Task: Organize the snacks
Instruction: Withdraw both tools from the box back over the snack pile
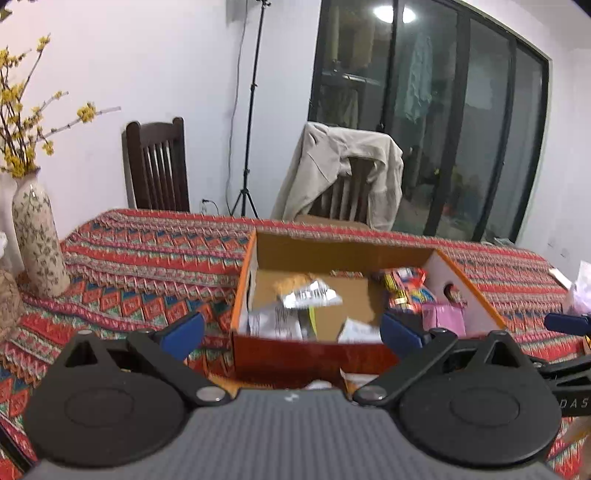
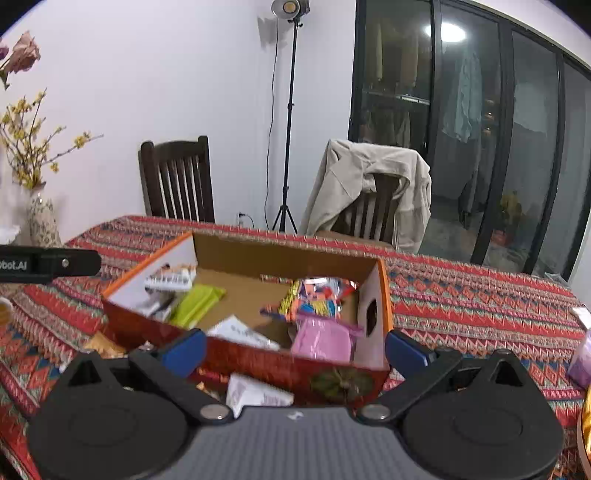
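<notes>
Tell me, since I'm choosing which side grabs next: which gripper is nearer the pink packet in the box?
Right. The right gripper hangs just before the pink packet; the left gripper sits farther left of it.

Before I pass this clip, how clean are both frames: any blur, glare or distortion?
Left wrist view: snack packets in the cardboard box are smeared by motion blur; the ceiling light's reflection glares on the glass door. Right wrist view: the pink packet is also blurred, the same reflection flares, and fisheye bends the door frames. Both claws stay sharp.
</notes>
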`<control>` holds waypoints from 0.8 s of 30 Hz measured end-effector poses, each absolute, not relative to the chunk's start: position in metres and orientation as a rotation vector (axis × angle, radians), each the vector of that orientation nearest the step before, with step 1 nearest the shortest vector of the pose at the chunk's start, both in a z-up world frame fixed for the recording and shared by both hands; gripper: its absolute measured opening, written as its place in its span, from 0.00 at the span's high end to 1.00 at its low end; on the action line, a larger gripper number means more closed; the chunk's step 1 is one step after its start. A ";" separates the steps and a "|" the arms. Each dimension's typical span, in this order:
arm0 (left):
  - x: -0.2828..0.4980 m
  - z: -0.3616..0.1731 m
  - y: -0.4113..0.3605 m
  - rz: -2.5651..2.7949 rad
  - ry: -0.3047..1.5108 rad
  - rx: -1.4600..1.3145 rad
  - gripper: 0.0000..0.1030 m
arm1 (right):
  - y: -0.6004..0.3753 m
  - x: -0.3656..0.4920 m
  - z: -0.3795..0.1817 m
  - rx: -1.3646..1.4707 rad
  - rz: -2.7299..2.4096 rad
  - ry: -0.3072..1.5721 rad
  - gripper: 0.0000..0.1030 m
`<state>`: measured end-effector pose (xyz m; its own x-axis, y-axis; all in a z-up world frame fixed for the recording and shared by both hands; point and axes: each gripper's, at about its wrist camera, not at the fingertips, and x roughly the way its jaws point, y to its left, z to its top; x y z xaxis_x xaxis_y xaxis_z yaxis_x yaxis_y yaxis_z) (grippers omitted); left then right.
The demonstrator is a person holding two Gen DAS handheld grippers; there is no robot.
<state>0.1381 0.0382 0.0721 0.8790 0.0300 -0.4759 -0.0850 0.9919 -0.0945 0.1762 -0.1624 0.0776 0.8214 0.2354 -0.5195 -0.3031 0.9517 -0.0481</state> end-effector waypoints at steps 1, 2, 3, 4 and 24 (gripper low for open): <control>0.136 0.068 0.038 0.054 0.500 -0.116 0.00 | -0.163 0.173 0.074 -0.137 0.286 0.542 0.00; 0.135 0.063 0.038 0.052 0.504 -0.119 0.00 | -0.164 0.170 0.070 -0.143 0.284 0.548 0.00; 0.134 0.059 0.038 0.049 0.508 -0.124 0.00 | -0.165 0.165 0.065 -0.147 0.282 0.554 0.00; 0.133 0.053 0.039 0.046 0.514 -0.130 0.00 | -0.167 0.163 0.061 -0.148 0.279 0.564 0.00; 0.140 0.015 0.050 0.048 0.525 -0.135 0.00 | -0.190 0.155 0.008 -0.110 0.214 0.697 0.00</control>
<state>0.1398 0.0497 0.0152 0.8644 0.0110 -0.5027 -0.0801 0.9900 -0.1161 0.1549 -0.1898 0.0076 0.7460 0.1583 -0.6468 -0.2315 0.9724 -0.0290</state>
